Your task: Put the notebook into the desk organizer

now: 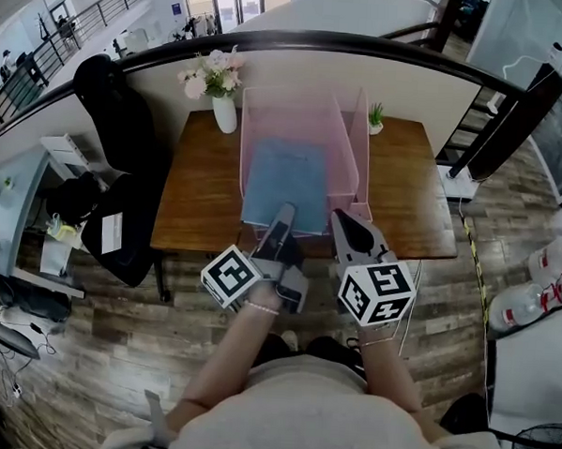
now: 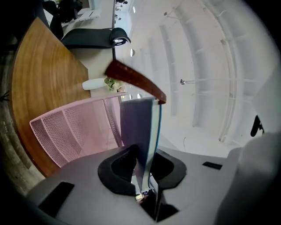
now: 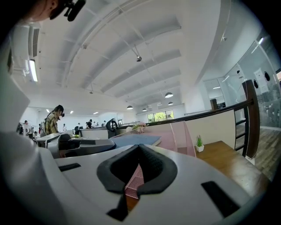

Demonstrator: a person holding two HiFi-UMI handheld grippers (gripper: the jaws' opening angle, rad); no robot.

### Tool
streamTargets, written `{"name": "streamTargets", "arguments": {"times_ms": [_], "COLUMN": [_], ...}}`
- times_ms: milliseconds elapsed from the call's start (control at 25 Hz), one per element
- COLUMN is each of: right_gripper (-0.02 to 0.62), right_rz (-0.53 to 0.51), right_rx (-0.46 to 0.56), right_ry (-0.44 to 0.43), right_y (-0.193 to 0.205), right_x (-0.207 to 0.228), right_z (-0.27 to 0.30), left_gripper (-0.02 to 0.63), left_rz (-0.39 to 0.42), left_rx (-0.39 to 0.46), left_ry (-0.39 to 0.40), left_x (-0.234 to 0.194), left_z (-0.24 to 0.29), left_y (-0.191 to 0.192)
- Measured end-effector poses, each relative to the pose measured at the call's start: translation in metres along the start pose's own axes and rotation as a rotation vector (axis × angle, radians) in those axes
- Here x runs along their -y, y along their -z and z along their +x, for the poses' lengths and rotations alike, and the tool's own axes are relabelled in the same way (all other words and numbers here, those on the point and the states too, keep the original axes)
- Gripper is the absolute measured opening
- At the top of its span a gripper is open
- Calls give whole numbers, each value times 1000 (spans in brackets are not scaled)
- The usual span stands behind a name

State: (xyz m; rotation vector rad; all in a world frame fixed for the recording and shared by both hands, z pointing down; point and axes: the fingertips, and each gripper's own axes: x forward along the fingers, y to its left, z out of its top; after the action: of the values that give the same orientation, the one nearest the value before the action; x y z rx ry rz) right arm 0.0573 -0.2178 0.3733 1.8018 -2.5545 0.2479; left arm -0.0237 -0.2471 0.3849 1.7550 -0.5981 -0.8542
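A: Left tool (image 1: 283, 226) – status?
B: Clenched on the notebook (image 1: 285, 183). Its own view shows both pads pinching the near edge of the notebook (image 2: 139, 127), cover on one side, pages on the other.
A: Where does the notebook sit?
B: Over the pink mesh desk organizer (image 1: 353, 143) on the counter (image 1: 409, 202), in the slot between the left wall and a divider. The far end reaches in and the near end sticks out toward the person. Can't tell if it touches the organizer's floor.
A: Right tool (image 1: 349, 224)?
B: Jaws closed tip to tip, grasping nothing – the right gripper view shows pink mesh through the gap behind the pads. It hangs just beside the organizer's front right corner, close to the left tool.
A: Anything else on the counter?
B: A white vase (image 1: 224, 114) of flowers at the back left, next to the organizer, and a small potted plant (image 1: 375, 116) at the back right.
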Motion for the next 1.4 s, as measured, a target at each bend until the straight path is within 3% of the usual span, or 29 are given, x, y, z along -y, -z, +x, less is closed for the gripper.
{"name": "streamTargets", "arguments": {"times_ms": [520,920,1400], "right_gripper": [9,9,9], "right_rz": [9,10,-16], "right_rx": [-31,-32,-12], "right_ry": [-19,-59,-116], "right_y": [2,-4,-10], "right_x": [18,25,13], "right_z": [3,10,19], "left_gripper": [69,67,72], "left_rz": [-29,8,-10], "left_rx": [39,41,73], "left_ry": [-48,-163,-164], "left_x": [-18,-39,-46], "left_z": [12,17,27], "left_y": [11,11,8]}}
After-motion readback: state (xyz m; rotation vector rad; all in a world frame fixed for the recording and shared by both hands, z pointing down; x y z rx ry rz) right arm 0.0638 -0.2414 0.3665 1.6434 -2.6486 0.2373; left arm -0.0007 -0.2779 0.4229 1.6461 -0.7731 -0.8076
